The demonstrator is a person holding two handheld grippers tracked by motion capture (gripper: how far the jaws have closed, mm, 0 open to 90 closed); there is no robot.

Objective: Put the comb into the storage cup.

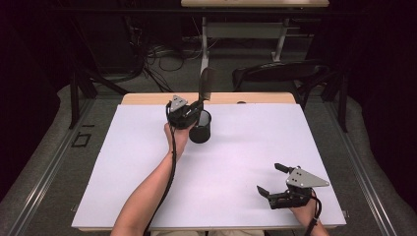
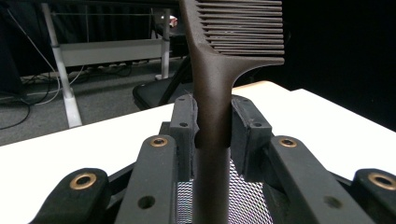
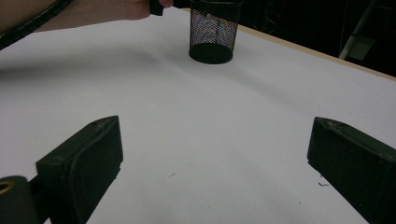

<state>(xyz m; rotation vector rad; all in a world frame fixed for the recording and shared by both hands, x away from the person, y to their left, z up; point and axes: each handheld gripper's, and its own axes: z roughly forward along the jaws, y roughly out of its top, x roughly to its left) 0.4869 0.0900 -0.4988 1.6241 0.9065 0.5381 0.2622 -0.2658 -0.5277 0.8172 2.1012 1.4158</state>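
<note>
Your left gripper [image 1: 196,105] is clamped on the comb [image 2: 212,93] by its handle, pads tight on both sides. Comb stands upright, teeth end up, handle end right above the mesh cup [image 1: 200,127]; can't tell if the tip is inside the rim yet. Cup sits on the white table [image 1: 246,147] near the far edge. Your right gripper [image 1: 274,179] is well apart from the cup, near the front edge, jaws wide, nothing between them.
</note>
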